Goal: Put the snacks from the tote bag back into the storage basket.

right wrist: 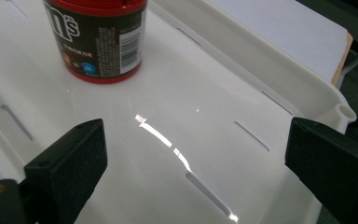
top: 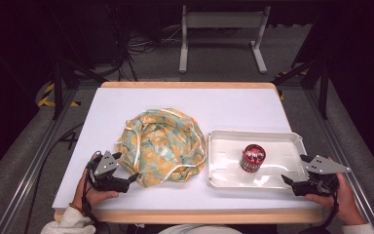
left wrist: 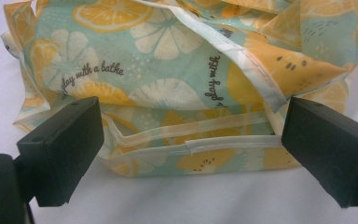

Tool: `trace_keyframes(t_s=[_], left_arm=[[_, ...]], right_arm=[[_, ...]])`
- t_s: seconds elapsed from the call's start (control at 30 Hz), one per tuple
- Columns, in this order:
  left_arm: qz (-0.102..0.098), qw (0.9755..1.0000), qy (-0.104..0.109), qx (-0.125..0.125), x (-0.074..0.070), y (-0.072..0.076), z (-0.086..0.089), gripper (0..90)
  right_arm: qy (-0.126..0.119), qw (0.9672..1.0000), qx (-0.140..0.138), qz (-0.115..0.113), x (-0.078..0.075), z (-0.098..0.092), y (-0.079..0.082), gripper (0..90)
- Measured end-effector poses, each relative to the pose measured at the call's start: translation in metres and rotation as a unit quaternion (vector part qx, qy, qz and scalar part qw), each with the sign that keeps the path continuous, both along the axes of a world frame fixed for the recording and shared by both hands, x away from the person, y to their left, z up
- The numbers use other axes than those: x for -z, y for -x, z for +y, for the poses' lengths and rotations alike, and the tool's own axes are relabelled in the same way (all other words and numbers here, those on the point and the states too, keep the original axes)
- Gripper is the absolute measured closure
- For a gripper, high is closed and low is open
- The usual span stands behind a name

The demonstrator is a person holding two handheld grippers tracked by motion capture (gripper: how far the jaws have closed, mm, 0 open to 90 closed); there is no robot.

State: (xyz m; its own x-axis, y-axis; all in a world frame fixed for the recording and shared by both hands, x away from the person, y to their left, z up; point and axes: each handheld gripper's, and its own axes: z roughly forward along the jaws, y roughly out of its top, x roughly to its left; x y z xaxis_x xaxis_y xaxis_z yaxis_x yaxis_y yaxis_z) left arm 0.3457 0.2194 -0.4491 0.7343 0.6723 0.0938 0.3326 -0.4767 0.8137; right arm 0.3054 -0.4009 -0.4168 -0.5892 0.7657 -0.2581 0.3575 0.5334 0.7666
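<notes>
A crumpled cloth bag [top: 161,145] printed with lemon slices on pale green lies on the white table, left of centre. Its hemmed edge [left wrist: 191,144] sits between the jaws of my left gripper [top: 131,181], which stands open at the bag's near left corner; the jaws are wide apart and touch nothing. A red-capped candy jar [top: 252,158] stands upright in a white tray [top: 224,139] on the right. My right gripper [top: 287,181] is open at the tray's near right corner, pointing over the tray floor [right wrist: 177,140], with the jar [right wrist: 102,42] farther ahead.
The white board [top: 126,105] covers a wooden table whose edge runs along the front. A white metal stand [top: 221,29] and cables lie on the floor beyond the table. A hand holds each gripper at the near edge.
</notes>
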Motion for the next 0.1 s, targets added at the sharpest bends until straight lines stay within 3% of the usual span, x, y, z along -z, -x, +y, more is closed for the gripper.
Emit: trace_keyframes(t_s=[0.1], left_arm=[[0.001,1.0,0.0,-0.002,0.0002,-0.0003,0.0002,6.4]], right_arm=[[-0.003,1.0,-0.005,0.002,-0.0003,0.0006,0.0005,7.6]])
